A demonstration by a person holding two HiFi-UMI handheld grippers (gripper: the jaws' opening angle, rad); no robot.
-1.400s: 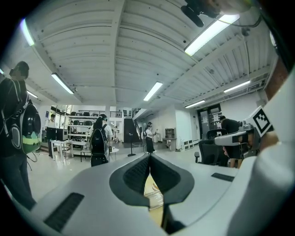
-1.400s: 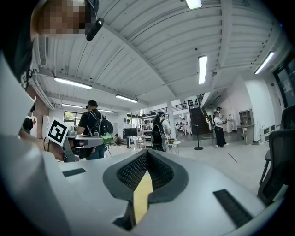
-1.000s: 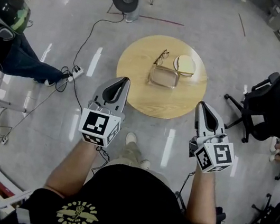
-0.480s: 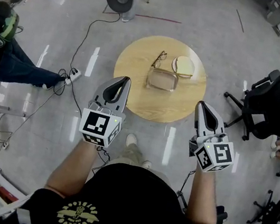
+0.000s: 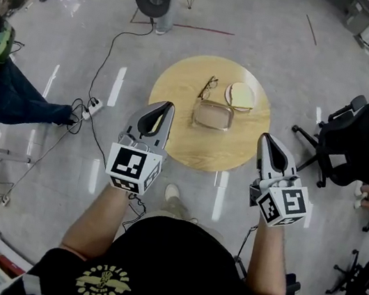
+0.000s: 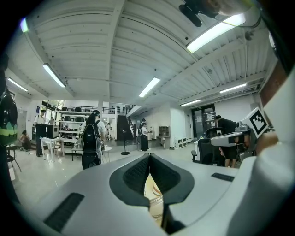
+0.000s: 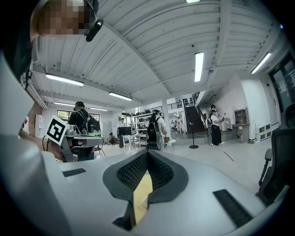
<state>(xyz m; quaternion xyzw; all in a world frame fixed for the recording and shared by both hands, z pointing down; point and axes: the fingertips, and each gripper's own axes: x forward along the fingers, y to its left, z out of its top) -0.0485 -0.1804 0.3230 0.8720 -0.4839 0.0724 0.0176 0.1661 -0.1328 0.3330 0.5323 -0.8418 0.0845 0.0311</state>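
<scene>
While you hold the left gripper [image 5: 166, 105] and right gripper [image 5: 265, 137] at the near edge of the round tabletop [image 5: 172, 137], both pairs of fingers are closed on nothing. On it lie 1 clear tray [image 5: 213, 115], glasses [image 5: 209, 86] just behind, and a pale disc [image 5: 239, 96] beside them.

Open room over near tabletop [image 5: 171, 141], tray [image 5: 212, 115], glasses [image 5: 208, 87] beyond

Head view: round pale wooden table [image 5: 195, 146], left rim hidden behind the left gripper [image 5: 165, 106] tip. Clear rectangular container [image 5: 213, 115], table centre: contents too small to tell. Person in dark clothes [image 5: 17, 96], left edge: cut off by frame. Gripper views: table only a yellow sliver.
</scene>
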